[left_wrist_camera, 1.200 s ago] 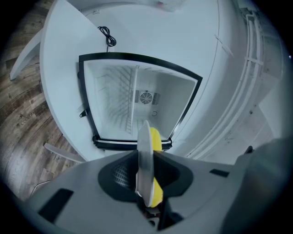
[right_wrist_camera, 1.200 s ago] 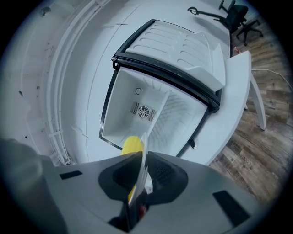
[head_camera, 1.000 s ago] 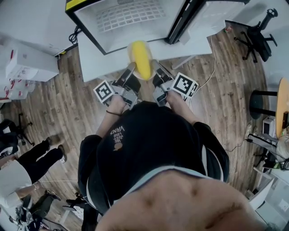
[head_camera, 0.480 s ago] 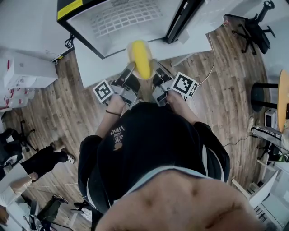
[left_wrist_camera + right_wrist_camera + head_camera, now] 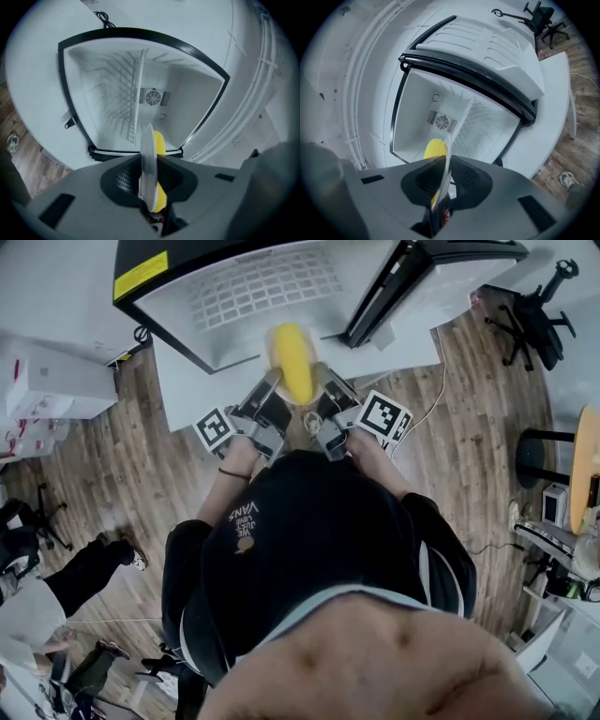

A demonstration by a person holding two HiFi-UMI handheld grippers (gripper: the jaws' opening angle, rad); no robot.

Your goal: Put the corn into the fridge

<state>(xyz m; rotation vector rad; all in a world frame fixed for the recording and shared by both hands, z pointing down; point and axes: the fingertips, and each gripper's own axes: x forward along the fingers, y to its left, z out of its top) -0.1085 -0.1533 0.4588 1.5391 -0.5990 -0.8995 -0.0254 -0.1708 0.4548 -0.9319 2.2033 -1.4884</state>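
A yellow corn cob [image 5: 292, 362] lies on a thin white plate [image 5: 147, 164] that I carry between both grippers. My left gripper [image 5: 272, 382] is shut on the plate's left rim, and my right gripper [image 5: 321, 382] is shut on its right rim. In the left gripper view the corn [image 5: 159, 143] shows just right of the plate's edge between the jaws [image 5: 149, 174]. The right gripper view shows the corn [image 5: 434, 149] left of the plate rim [image 5: 446, 171]. The open fridge [image 5: 253, 287] stands straight ahead, with a white inside, a wire shelf [image 5: 126, 93] and a back fan.
The fridge door [image 5: 441, 277] hangs open at the right. The fridge sits on a white counter [image 5: 187, 381]. White boxes [image 5: 47, 381] are at the left, an office chair [image 5: 530, 310] and a round table [image 5: 586, 456] at the right. Another person [image 5: 56, 587] stands at lower left.
The fridge opening has drawn nearer and larger ahead of the grippers. Both grippers keep the same hold on the plate with the corn. The person at lower left has shifted.
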